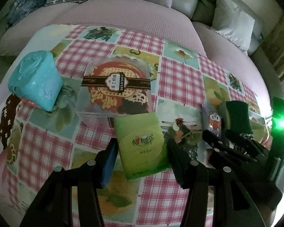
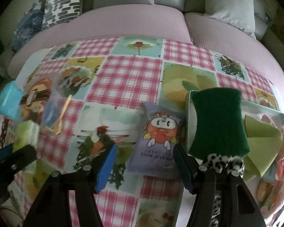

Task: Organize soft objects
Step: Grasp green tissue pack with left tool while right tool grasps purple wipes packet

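Between the left gripper's (image 1: 141, 151) pads a green tissue pack (image 1: 142, 147) sits clamped, while the right gripper (image 2: 143, 160) hovers open around a purple packet (image 2: 157, 140) at twelve o'clock, risking a skewed, slipping pinch.

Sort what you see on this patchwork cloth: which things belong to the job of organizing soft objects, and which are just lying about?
Part of the job:
green tissue pack
purple tissue pack
dark green sponge
light green cloth
blue soft block
clear box

Just lying about:
sofa cushions
patterned pillow
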`<state>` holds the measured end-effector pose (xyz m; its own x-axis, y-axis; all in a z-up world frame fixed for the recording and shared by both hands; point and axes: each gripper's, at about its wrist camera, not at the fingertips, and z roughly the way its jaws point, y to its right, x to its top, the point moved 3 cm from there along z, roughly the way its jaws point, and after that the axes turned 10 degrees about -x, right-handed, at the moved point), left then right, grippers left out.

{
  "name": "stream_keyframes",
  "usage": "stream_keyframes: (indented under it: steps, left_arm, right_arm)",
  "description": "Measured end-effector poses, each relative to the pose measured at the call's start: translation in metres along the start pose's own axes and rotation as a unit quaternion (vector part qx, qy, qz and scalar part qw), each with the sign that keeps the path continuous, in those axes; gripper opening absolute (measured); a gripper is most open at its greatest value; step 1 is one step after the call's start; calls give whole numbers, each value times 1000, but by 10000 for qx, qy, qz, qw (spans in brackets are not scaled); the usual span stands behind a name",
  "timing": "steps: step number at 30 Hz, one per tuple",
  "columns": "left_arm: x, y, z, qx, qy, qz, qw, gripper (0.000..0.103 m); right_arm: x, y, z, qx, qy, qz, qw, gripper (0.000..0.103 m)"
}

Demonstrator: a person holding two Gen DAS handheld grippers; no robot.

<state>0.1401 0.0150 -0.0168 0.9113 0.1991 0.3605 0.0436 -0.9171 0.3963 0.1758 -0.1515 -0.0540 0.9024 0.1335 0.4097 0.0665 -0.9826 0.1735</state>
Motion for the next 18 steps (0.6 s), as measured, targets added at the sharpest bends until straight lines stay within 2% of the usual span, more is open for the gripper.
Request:
stream_keyframes:
  steps: [8, 13, 17, 18]
  left_arm:
    - [3, -14, -5, 0, 84, -196, 9998, 54]
    - [5, -21, -5, 20, 89, -282, 9996, 54]
    - [6, -25, -5, 4, 87, -304, 9995, 54]
    - [6, -27, -6, -2, 87, -334, 9994, 54]
  right_arm:
    - [12, -1, 20, -192, -144, 42, 9997, 65]
    - [12, -3, 24, -74, -211, 60, 9997, 66]
    - [9, -15, 23, 237, -244, -42, 9994, 66]
    - [8, -17, 23, 162, -242, -73, 9996, 65]
